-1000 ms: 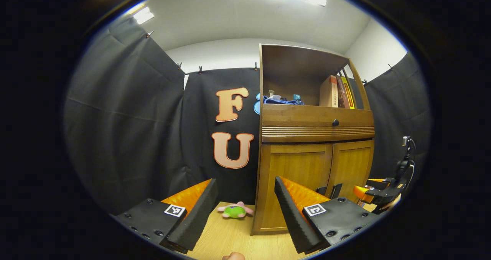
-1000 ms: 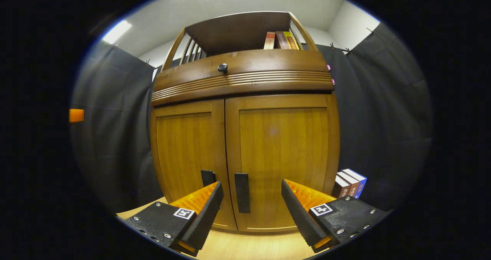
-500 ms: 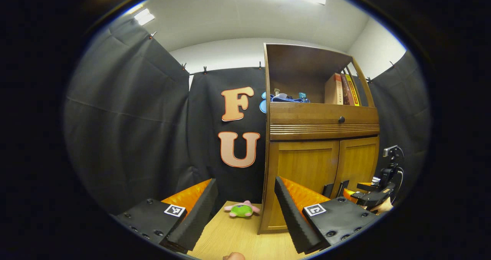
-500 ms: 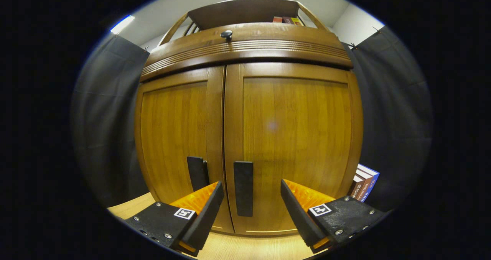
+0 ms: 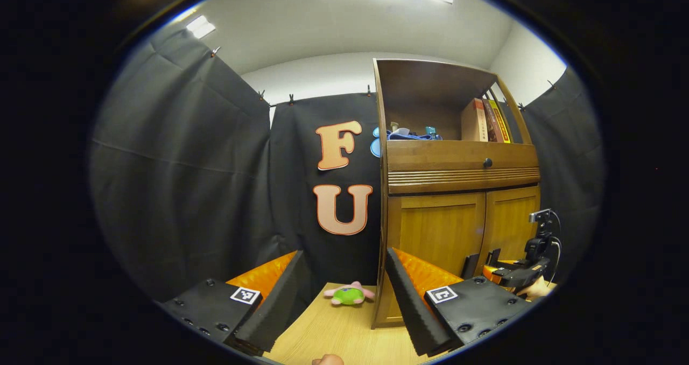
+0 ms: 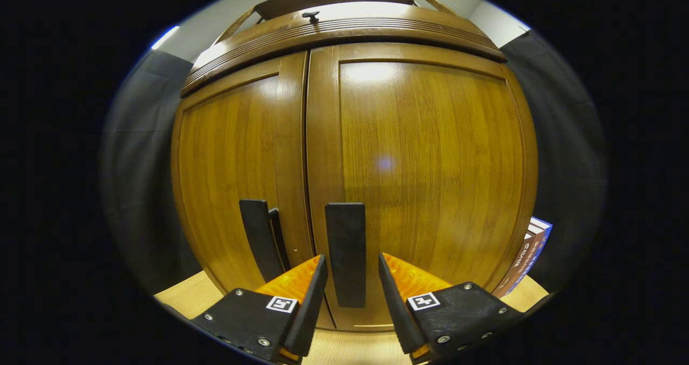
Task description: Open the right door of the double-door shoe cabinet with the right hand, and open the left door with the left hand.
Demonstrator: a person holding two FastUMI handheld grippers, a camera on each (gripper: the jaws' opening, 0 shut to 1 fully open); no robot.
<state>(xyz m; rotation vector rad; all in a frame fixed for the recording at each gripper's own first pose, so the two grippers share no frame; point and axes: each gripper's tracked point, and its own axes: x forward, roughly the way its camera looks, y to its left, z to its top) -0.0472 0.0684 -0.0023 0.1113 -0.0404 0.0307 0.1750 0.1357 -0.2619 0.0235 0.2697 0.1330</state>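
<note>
The wooden shoe cabinet stands right of centre in the left gripper view, with both lower doors closed. In the right gripper view the right door and left door loom close. My right gripper straddles the right door's black handle; its fingers are narrowed around it, with a small gap still showing on the right side. The left door's handle is just to the left. My left gripper is wide open, well back from the cabinet and left of it, holding nothing. From there the right gripper shows at the handles.
A green and pink plush toy lies on the wooden table by the cabinet's left side. Books stand right of the cabinet. More books fill the open shelf above a drawer with a knob.
My right gripper has moved in close to the right door and its fingers have narrowed around the handle. The left gripper has drifted slightly, so the cabinet sits further right in its view.
</note>
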